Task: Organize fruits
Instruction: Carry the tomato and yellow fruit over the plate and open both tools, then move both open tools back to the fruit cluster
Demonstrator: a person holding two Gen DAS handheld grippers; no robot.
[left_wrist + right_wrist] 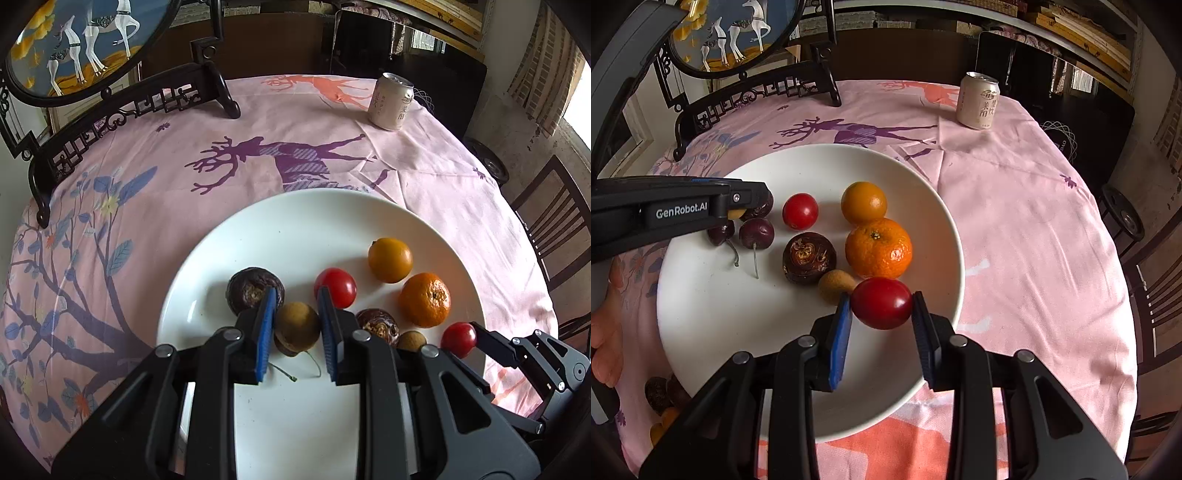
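Note:
A white plate (280, 229) (746, 325) holds fruit. My left gripper (297, 295) is shut on a tan longan (297, 325) over the plate's near part; two cherries (756, 233) lie under it. My right gripper (881, 301) is shut on a red cherry tomato (882, 302), also in the left wrist view (458, 339), over the plate's right rim. On the plate lie a mandarin (878, 248), a yellow-orange fruit (863, 202), another cherry tomato (800, 211), a dark brown water chestnut (809, 258), a second one (251, 290) and a small longan (835, 281).
A drink can (978, 100) stands at the table's far right. A dark carved stand with a round painted screen (96, 40) fills the far left. More fruit (665, 398) lies on the pink cloth left of the plate. Chairs (554, 229) stand at right.

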